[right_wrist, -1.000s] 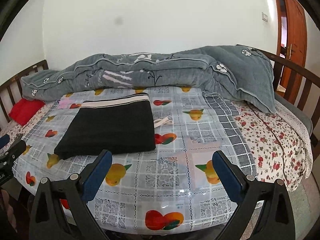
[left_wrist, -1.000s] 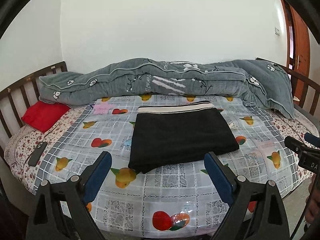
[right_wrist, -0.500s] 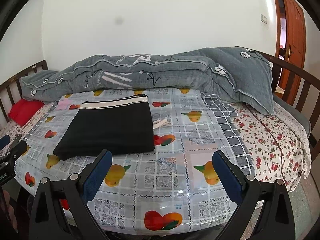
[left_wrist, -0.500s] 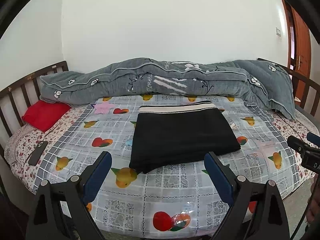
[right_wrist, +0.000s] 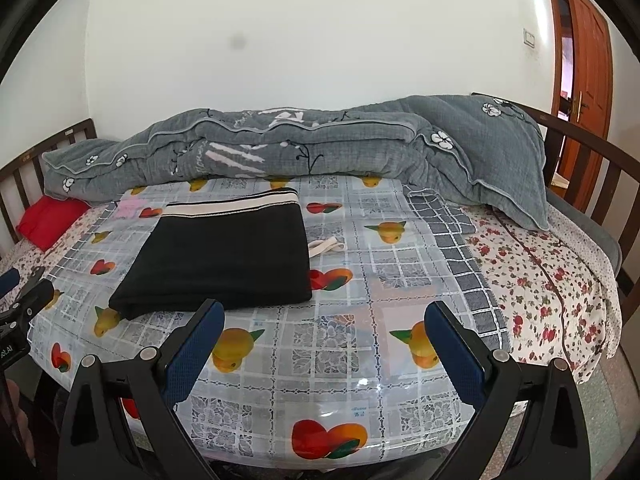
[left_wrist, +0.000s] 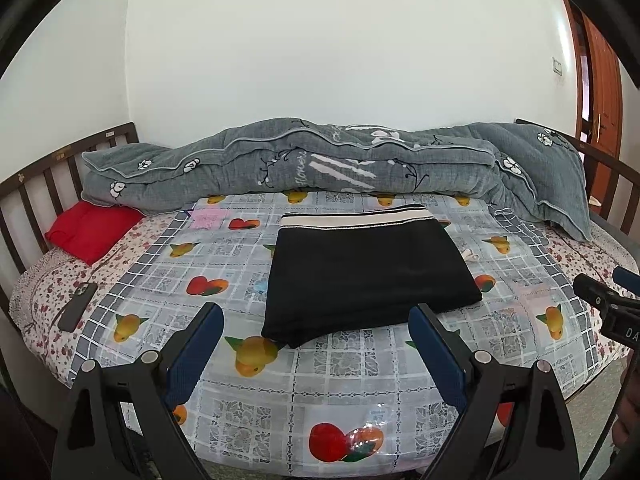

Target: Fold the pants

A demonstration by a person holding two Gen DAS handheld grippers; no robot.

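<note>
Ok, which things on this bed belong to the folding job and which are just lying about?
Job:
black pants, folded
left tool, open
right tool, open

Lying about:
grey quilt
red cloth
phone
white loop
fruit-print sheet

Walls: plain white wall (left_wrist: 340, 60), light switch (right_wrist: 529, 37) near the door.
Door: brown wood door (right_wrist: 588, 80), at right.
Bed: dark slatted wooden bed frame (left_wrist: 36, 184), fruit-print plastic cover (left_wrist: 332, 384), grey quilt (left_wrist: 320, 168) along the wall.

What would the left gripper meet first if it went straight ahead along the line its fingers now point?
Probably the folded black pants: the left gripper is open and aimed at their near edge, with only the fruit-print cover between. Depth is hard to judge through the fisheye.
</note>
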